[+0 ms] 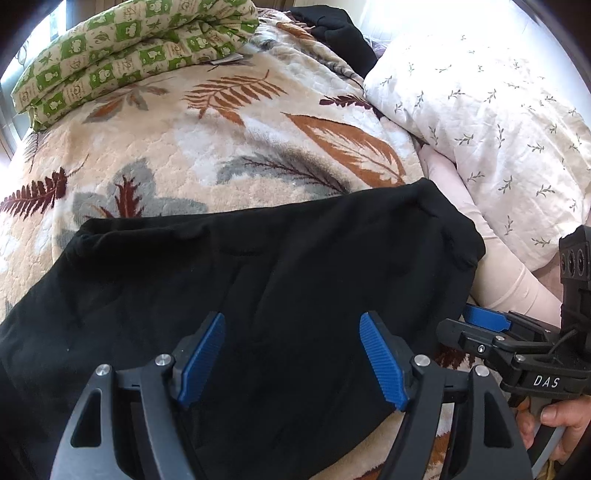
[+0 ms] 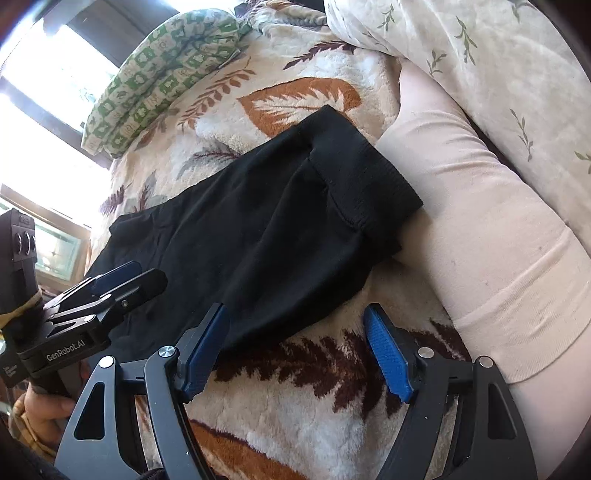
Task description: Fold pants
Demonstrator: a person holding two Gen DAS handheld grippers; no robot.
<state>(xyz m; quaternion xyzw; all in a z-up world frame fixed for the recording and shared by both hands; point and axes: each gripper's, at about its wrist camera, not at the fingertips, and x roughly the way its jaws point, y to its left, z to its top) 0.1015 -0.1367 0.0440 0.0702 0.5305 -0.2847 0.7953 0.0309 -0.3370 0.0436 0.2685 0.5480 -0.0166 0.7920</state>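
Surface: plush leaf-print blanket (image 1: 207,147), cream with rust, grey and maroon fronds, spread over a bed.
Far end: folded green-and-cream checked quilt (image 1: 122,55) resting on the blanket, with a bright window (image 2: 44,74) behind it in the right wrist view.
Right side: white pillow (image 1: 480,129) with a small sprig print, lying over a pale pink garment (image 2: 498,240) that runs along the blanket's edge.
Far corner: dark cloth (image 1: 343,33) heaped beyond the pillow, kind unclear.
Pants: black pants (image 1: 258,295) lying flat on the blanket, near the middle of the bed, just beside the pink garment.
Long axis: running left to right across the left wrist view; in the right wrist view, slanting from lower left up to upper right.
Pointing: ribbed end (image 2: 369,177) toward the pillow side, its corner overlapping the pink garment; whether waistband or cuff, cannot tell.
Left gripper (image 1: 291,362): blue pads spread wide, hovering above the black fabric, pinching nothing.
Right gripper (image 2: 295,354): pads spread wide, over bare blanket at the pants' near edge, left pad at the hem, holding nothing.
Hands: fingers (image 1: 565,424) wrapped round the right gripper's handle, seen at the left wrist view's lower right.
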